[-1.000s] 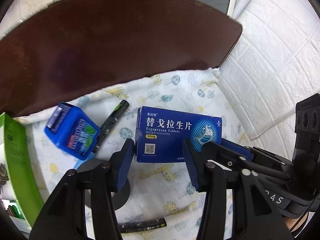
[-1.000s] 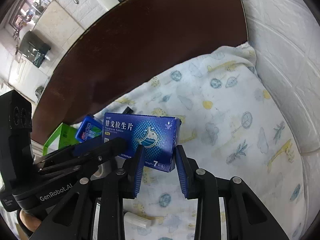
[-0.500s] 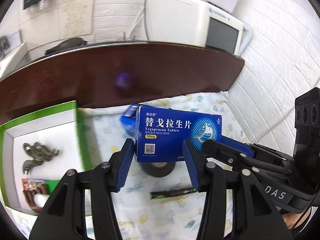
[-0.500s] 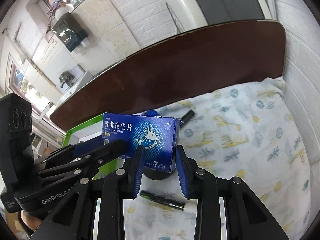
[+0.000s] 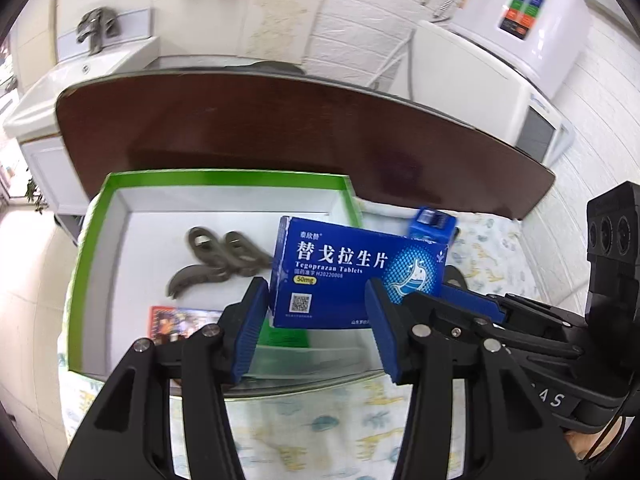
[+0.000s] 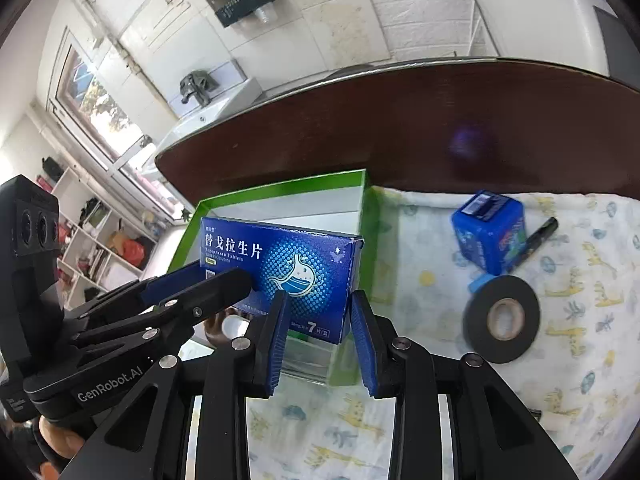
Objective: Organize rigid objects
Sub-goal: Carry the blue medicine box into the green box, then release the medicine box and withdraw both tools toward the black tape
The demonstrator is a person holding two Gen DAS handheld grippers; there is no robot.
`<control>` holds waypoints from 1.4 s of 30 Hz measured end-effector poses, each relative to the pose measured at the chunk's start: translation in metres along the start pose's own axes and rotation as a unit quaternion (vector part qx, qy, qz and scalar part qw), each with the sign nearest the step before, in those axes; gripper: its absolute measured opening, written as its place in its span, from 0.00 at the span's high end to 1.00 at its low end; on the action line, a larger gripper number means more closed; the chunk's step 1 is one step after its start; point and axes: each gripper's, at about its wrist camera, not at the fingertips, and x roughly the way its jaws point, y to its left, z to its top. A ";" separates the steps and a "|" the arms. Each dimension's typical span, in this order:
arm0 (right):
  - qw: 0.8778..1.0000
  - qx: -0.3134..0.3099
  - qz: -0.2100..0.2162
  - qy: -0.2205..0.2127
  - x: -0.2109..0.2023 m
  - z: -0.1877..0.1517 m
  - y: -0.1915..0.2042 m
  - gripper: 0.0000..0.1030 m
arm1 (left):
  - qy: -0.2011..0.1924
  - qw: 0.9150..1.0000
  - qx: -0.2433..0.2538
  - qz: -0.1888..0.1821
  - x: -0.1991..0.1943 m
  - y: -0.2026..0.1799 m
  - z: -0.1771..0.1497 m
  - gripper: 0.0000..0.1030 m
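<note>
The blue pill box [image 5: 356, 276] hangs in the air over the near edge of the green tray [image 5: 86, 240], carried by both grippers at once. The right gripper [image 6: 318, 332] has its jaws closed on the box's right end. The left gripper [image 5: 316, 332] stands partly open with the box's lower edge between its jaws; whether the pads press on it I cannot tell.

In the tray lie grey hooked pieces [image 5: 218, 258] and a colourful card [image 5: 176, 322], the card partly hidden behind the left jaw. A clear plastic piece sits at the tray's near rim, hard to make out.

To the right, on the patterned cloth [image 6: 580, 280], stand a blue tub [image 6: 490, 230], a black marker [image 6: 538, 240] touching it, and a roll of black tape [image 6: 502, 318] just in front. A small light-blue thing peeks out by the tape. Behind everything runs a dark brown board [image 5: 280, 128], then a white machine [image 5: 512, 40] with coloured buttons.

The box reads "替戈拉生片", "Tegoprazan Tablets", "50mg", with a QR code; its end shows "7片". The left gripper's body is marked "GenRobot.AI"; the right one shows only "AS", the rest cut off.
</note>
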 end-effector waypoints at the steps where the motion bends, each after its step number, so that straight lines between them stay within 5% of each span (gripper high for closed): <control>1: 1.000 -0.003 0.002 0.006 0.007 0.000 0.006 0.67 | 0.001 1.000 -0.007 0.002 0.000 0.009 -0.001 0.54; 16: 0.997 -0.025 -0.009 0.075 0.095 -0.003 0.054 0.67 | 0.035 0.995 -0.093 0.007 0.023 0.090 -0.023 0.54; 22: 0.999 -0.022 -0.016 0.043 0.084 -0.003 0.049 0.67 | 0.016 0.994 -0.105 0.020 0.011 0.091 -0.018 0.49; 29: 0.999 -0.004 -0.031 0.017 0.041 -0.003 0.012 0.67 | -0.003 0.998 -0.059 -0.022 0.001 0.034 -0.007 0.46; 42: 0.991 0.113 -0.071 -0.023 -0.037 -0.022 -0.134 0.67 | 0.060 0.996 0.032 -0.064 0.057 -0.108 -0.013 0.46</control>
